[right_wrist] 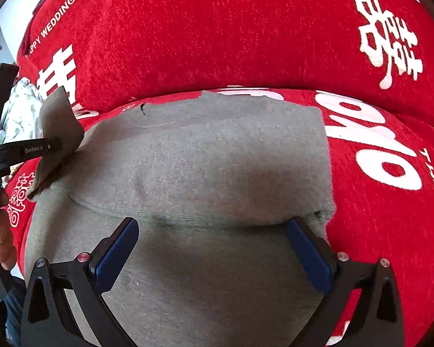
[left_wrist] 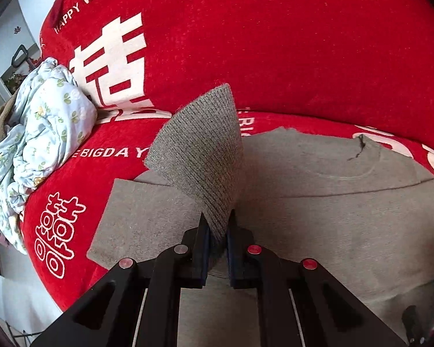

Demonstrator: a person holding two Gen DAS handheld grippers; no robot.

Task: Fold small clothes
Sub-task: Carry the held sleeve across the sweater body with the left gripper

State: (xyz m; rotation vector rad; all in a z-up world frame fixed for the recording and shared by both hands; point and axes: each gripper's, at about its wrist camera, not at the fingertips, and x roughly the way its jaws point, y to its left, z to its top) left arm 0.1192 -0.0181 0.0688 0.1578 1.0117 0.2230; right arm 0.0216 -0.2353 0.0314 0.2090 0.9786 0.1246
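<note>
Currently the left gripper (left_wrist: 217, 228) is pinching the ribbed cuff (left_wrist: 199, 144) of a grey sweater (left_wrist: 332, 217), its two dark pads pressing on the knit from both sides, and the cuff is standing up above the jaws in a fan shape. The sweater itself is lying flat on a red cover (left_wrist: 275, 43) printed with white characters and lettering (partly readable as "HAPPY WEDDING"), neckline toward the backrest. Seen from the right wrist view, the right gripper (right_wrist: 214, 228) is hovering over the middle of the sweater (right_wrist: 217, 159) with its blue-padded jaws spread wide and nothing between them; whether the tips are touching the fabric cannot be told. At that view's left edge the left gripper (right_wrist: 53, 147) is clamping the lifted cuff (right_wrist: 58, 121), and a hand (right_wrist: 3, 240) is gripping its handle. A crumpled pale-blue floral garment (left_wrist: 43, 121) is sitting on the cover, well apart from the sweater.
</note>
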